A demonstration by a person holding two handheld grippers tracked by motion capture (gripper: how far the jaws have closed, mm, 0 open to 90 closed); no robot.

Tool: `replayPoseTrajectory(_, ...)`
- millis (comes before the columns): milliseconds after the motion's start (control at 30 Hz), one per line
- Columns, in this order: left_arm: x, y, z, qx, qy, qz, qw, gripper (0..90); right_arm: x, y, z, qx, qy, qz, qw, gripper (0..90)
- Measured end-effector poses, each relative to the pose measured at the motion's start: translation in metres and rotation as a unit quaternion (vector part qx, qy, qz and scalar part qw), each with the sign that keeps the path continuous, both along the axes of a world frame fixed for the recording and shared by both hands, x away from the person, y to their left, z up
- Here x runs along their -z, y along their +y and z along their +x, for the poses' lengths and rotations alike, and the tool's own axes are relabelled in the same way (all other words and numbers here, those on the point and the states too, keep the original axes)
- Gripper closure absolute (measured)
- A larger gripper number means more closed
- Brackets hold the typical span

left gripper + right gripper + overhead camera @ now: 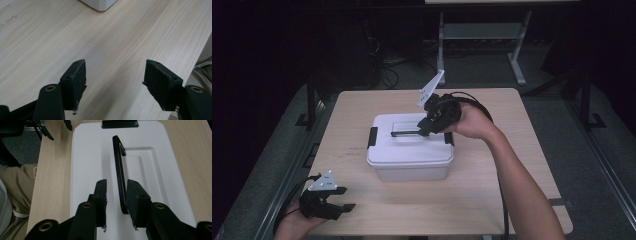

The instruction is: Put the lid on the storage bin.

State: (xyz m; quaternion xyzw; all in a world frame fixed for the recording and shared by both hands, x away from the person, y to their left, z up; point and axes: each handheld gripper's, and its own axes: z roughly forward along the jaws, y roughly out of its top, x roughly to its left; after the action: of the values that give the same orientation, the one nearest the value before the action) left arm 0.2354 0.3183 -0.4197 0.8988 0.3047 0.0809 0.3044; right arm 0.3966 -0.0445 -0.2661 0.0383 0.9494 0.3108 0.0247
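**A:** At the near left corner of the pale wooden counter (492,200), the left tongs (343,198) rest in a person's hand with jaws wide and only bare wood between them.

**B:** And mid-counter?

**A:** A white lidded storage box (410,150) sits there, with a black latch (372,136) on its left end (another latch sits on the opposite end).

**B:** The handle?

**A:** The black carry handle (119,173) stands up on edge from the lid's recess. The right tongs (117,195) reach in from the box's right side and straddle it.

**B:** Gripping it?

**A:** Jaws narrow; the handle lies against one pad, with a slim gap on the other side, so it isn't clamped.
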Motion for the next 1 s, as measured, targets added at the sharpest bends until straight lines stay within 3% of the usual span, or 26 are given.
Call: replayPoseTrajectory(1000, 0.001, -0.001, 0.0, 0.0, 0.0, -0.002, 1.0, 33.3, -0.003, -0.044, -0.013, 0.037, -0.007, 0.004, 0.9993, 64.7)
